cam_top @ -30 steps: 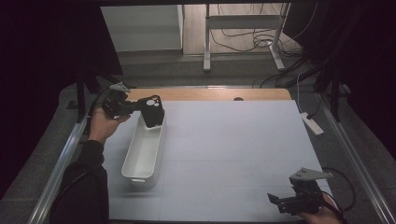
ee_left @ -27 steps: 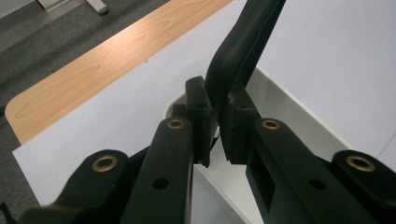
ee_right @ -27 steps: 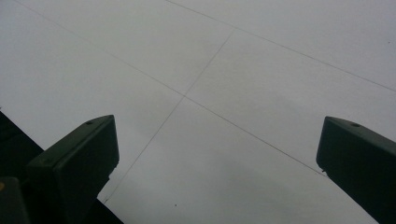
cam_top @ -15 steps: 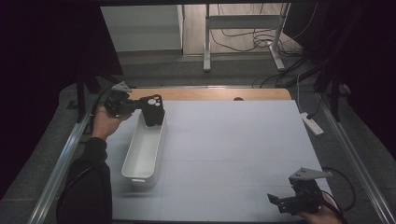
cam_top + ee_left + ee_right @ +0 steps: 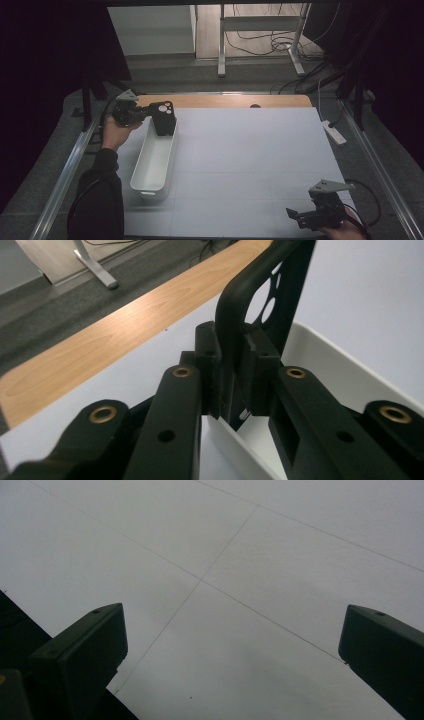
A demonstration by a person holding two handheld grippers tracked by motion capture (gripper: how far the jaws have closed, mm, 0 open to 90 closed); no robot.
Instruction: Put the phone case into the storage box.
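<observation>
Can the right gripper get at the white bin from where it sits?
Probably not without a long move. The right gripper sits open at the near right corner; the bin lies far across the table. Nothing lies between, but the left gripper holds a black case over its far end.

Case [image 5: 164, 118] over tray's [image 5: 150, 172] far end, seemingly

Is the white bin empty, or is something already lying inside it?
Empty, as far as visible: the white bin shows a bare inside. The black phone case hangs at its far end, clamped in the left gripper.
</observation>
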